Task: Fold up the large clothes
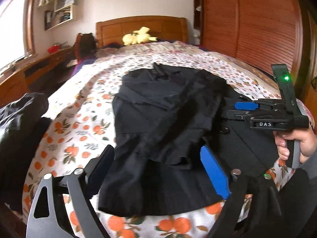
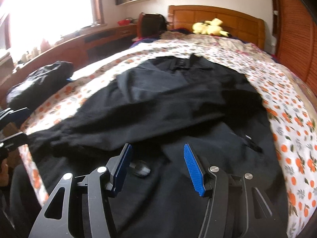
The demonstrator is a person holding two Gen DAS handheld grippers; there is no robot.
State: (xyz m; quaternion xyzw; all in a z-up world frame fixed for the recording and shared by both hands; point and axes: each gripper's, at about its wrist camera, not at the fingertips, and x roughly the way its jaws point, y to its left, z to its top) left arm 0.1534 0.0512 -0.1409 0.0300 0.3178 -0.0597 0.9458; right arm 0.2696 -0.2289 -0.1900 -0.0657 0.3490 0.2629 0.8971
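Black coat (image 2: 168, 103) flat on orange-print bedspread (image 2: 287, 107), both claws parted.

The bedspread (image 2: 293, 130) lies bare along the coat's (image 2: 158, 103) right side, and a wide open stretch runs from the collar up to the yellow plush (image 2: 210, 28) at the headboard (image 2: 237, 17). On the left, a dark bundle (image 2: 39, 83) crowds the bed's edge, with only a strip of bare spread between it and the coat. The wardrobe (image 1: 257, 25) walls in the right side, a low wooden desk (image 2: 95, 41) the left.
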